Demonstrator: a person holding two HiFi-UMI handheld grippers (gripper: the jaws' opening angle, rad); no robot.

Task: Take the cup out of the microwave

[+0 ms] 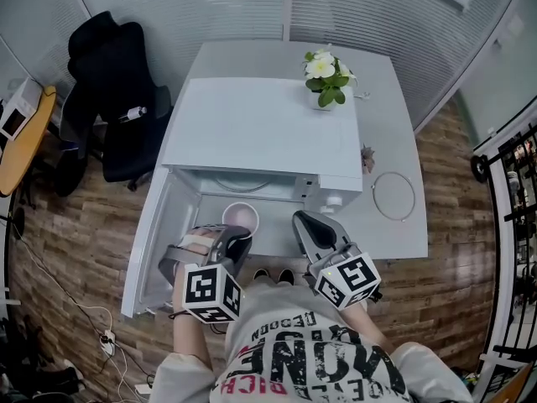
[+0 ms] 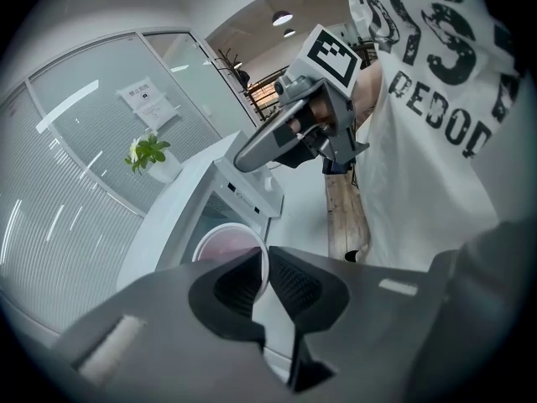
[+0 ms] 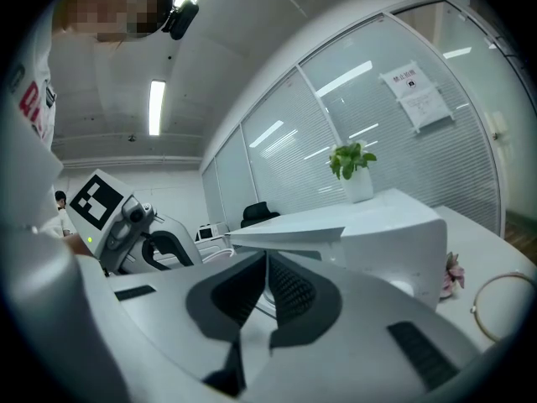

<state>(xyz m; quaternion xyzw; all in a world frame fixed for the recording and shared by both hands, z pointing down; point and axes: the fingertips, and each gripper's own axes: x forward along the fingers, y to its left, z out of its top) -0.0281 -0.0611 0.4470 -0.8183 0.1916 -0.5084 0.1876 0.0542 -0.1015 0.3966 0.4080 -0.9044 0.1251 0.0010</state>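
A white cup point(image 1: 241, 218) with a pinkish inside hangs at the mouth of the open white microwave point(image 1: 260, 124), just in front of its cavity. My left gripper point(image 1: 238, 240) is shut on the cup's near rim; in the left gripper view the cup's wall point(image 2: 228, 243) runs between the two pads, at the left gripper point(image 2: 267, 274). My right gripper point(image 1: 300, 222) hovers to the right of the cup, before the control panel, shut with nothing in it. Its jaws meet in the right gripper view point(image 3: 265, 285).
The microwave door point(image 1: 155, 242) swings open to the left, beside my left hand. A potted white flower point(image 1: 325, 78) stands on the microwave's top. A thin wire ring point(image 1: 393, 196) lies on the white table point(image 1: 394, 99). A black office chair point(image 1: 109, 99) stands at the left.
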